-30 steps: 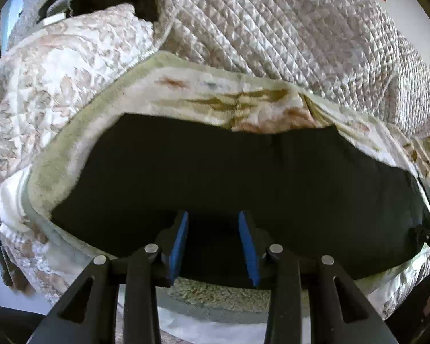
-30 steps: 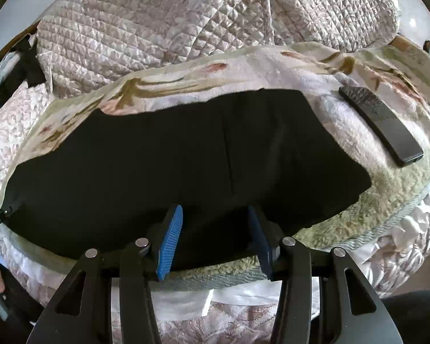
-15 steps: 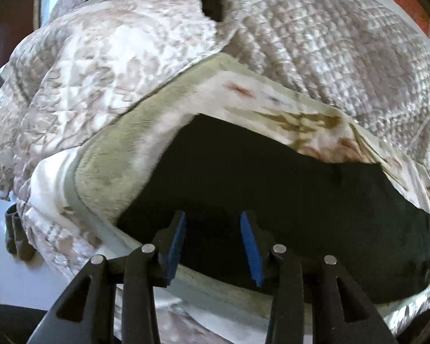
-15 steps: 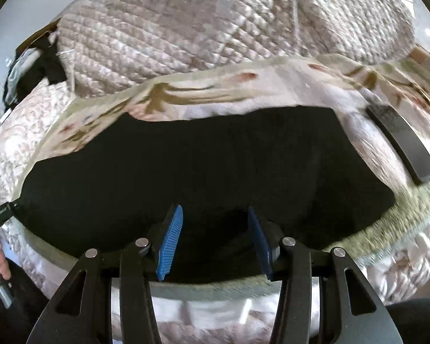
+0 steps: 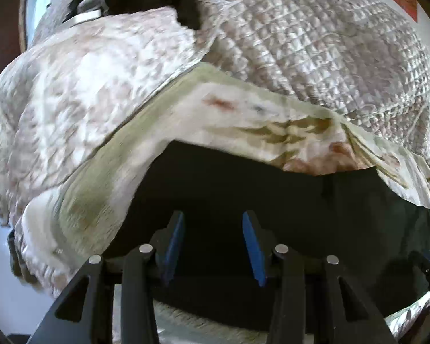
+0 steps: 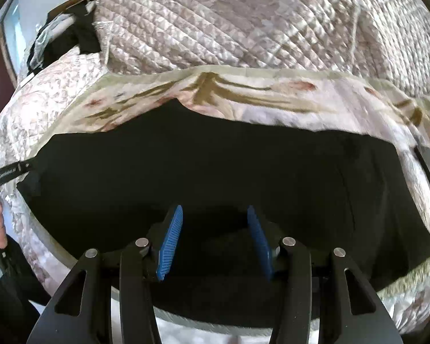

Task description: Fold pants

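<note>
Now your biggest thing is the bed, with its quilted cover at 12 o'clock and the floral blanket spread below it. On that blanket lie the black pants, flat and wide across the middle of both views. Compared with a second ago, your left view has swung toward the left end of the cloth: the end edge of the pants now shows at about 10 o'clock from the left gripper, and more bare blanket appears at 9 o'clock. In the right view, the remote control that was lying at 2 o'clock has slid almost out, only a dark sliver stays at 3 o'clock. I judge this means you are taking position at each end of the near edge, and the fold is not yet started. The left gripper has its jaws wide and holds nothing. The right gripper is also wide, empty, above the near edge at 6 o'clock.
</note>
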Action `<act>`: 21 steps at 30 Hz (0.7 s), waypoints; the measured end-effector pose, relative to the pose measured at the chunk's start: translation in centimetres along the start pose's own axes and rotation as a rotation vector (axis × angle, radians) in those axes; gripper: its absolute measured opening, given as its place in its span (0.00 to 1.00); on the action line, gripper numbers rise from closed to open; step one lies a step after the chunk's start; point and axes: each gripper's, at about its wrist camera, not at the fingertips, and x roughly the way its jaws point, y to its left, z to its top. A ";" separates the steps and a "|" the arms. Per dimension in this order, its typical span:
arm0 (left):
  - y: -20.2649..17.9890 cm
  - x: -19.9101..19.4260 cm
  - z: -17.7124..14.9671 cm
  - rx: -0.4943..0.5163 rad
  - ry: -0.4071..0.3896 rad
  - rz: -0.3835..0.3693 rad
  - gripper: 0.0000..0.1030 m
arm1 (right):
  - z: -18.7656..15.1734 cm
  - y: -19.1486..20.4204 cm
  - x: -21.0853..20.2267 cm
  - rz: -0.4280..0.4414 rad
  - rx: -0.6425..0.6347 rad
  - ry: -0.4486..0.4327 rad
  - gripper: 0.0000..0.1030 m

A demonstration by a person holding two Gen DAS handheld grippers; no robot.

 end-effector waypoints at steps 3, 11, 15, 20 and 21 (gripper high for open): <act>-0.6 0.9 1.2 0.025 0.001 0.003 0.44 | 1.0 0.5 0.8 0.008 -0.012 0.004 0.47; -0.6 3.2 1.4 0.011 0.044 0.025 0.45 | 0.9 0.6 1.6 0.027 -0.012 -0.001 0.47; 0.1 2.4 1.1 -0.003 0.023 0.014 0.45 | 0.8 0.9 1.2 0.072 -0.018 -0.034 0.47; 2.8 1.2 1.1 -0.050 -0.033 0.068 0.61 | 0.6 2.0 0.6 0.100 -0.061 -0.065 0.47; 3.3 1.2 1.1 -0.059 -0.035 0.083 0.64 | 0.6 2.2 0.7 0.106 -0.068 -0.062 0.47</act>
